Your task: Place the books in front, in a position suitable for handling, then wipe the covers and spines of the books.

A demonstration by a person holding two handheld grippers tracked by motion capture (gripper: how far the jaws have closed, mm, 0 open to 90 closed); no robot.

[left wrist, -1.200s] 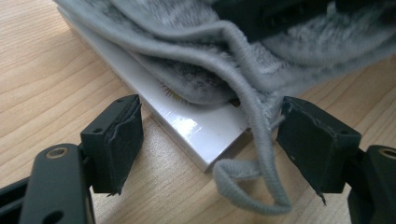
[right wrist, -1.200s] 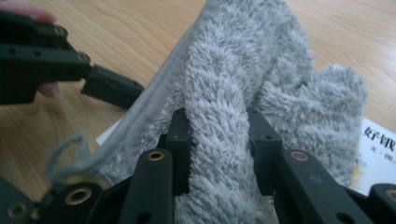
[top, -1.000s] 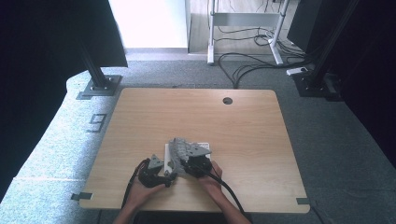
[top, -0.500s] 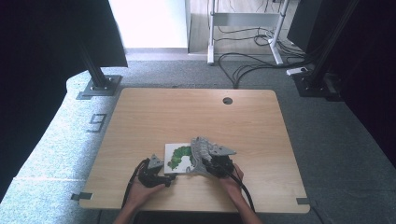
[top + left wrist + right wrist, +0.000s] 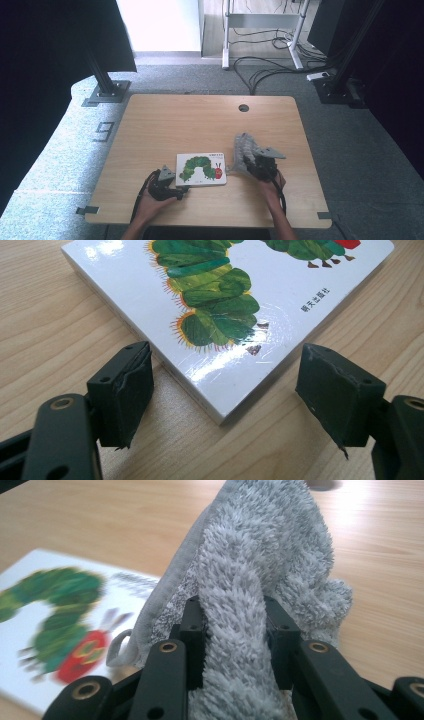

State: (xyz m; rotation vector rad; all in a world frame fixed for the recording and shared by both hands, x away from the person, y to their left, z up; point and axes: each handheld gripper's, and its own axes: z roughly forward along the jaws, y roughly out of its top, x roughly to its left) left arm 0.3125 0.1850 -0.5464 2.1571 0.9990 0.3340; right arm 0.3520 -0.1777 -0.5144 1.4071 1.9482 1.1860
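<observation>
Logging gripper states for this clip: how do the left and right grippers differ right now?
The left gripper has open jaws framing a corner of the book, gripping nothing; the right gripper is shut on the grey cloth. The left sits at the book's near-left corner, the right off its right edge. Both are low over the table.

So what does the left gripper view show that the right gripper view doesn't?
Left gripper view: the left gripper, open, its jaws straddling a corner of the book, and small printed characters on the cover. Right gripper view: the right gripper shut on a grey towel. Both: the caterpillar book lying flat on the wooden table.
</observation>
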